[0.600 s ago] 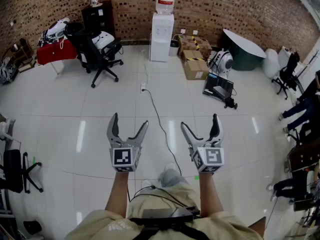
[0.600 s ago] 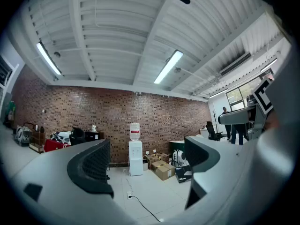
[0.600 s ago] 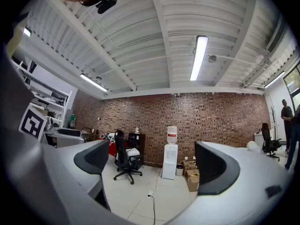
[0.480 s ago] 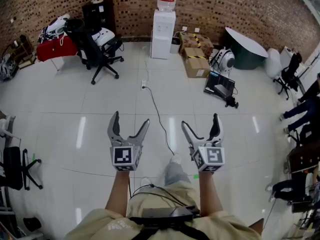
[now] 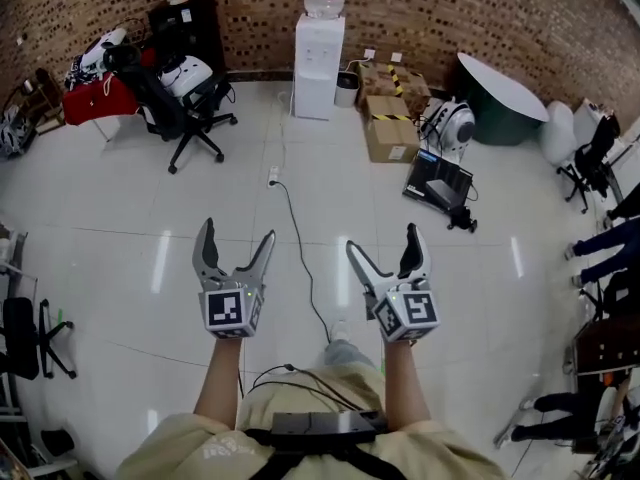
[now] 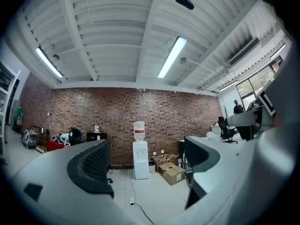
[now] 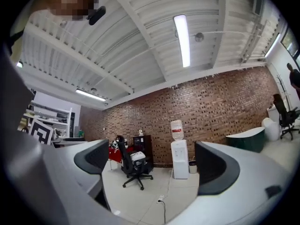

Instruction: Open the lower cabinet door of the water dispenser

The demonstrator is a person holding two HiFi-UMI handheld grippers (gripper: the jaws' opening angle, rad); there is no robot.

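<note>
A white water dispenser point(image 5: 317, 66) with a bottle on top stands against the far brick wall; its lower cabinet door looks closed. It also shows far off in the left gripper view as the dispenser point(image 6: 140, 160) and in the right gripper view as the dispenser point(image 7: 180, 159). My left gripper point(image 5: 234, 247) and right gripper point(image 5: 383, 249) are held level in front of me, both open and empty, several floor tiles short of the dispenser.
A black office chair point(image 5: 180, 108) and a dark cabinet point(image 5: 185, 30) stand left of the dispenser. Cardboard boxes point(image 5: 387, 128), a laptop point(image 5: 437, 182) and a round green table point(image 5: 500, 93) lie to its right. A power cable point(image 5: 296, 238) runs across the white tiles toward me.
The whole scene has slid down and closer in the head view; I have stepped forward toward the dispenser. Both grippers keep their open pose.
</note>
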